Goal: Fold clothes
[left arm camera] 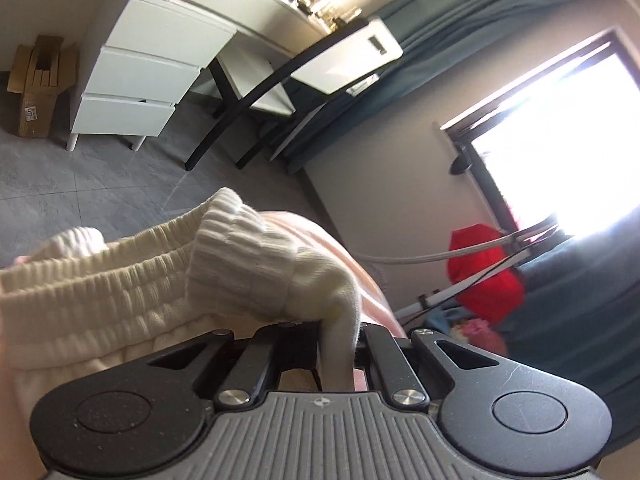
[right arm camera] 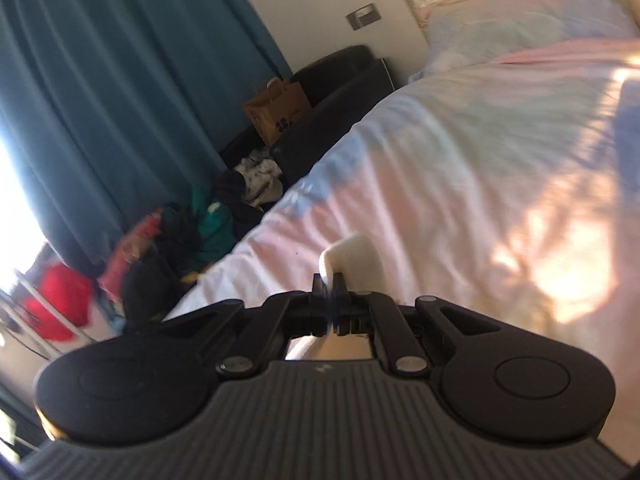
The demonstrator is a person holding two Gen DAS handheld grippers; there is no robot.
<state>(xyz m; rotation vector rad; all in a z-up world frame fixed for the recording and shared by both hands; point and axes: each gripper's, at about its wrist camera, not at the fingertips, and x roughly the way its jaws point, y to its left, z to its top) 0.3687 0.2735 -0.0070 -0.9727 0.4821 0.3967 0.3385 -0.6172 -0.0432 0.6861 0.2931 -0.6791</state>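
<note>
Garment (left arm camera: 248, 264) in left claw (left arm camera: 338, 330), bed (right arm camera: 460, 184) before right claw (right arm camera: 330, 280), clothes pile (right arm camera: 192, 228) left of bed

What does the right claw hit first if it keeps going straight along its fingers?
Likely the bed cover. The right claw, shut on a fold of cream fabric, points across the bed, with nothing else visible ahead. The frame is blurred, so depth is unclear.

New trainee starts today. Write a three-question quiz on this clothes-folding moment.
1. True or false: the left gripper is shut on the cream ribbed-cuff garment.
2. The right gripper pinches: A) blue curtain B) cream fabric fold C) brown paper bag
3. What lies under the right gripper?

Key: 1 true; 2 B; 3 the pink and white bed cover.
</note>
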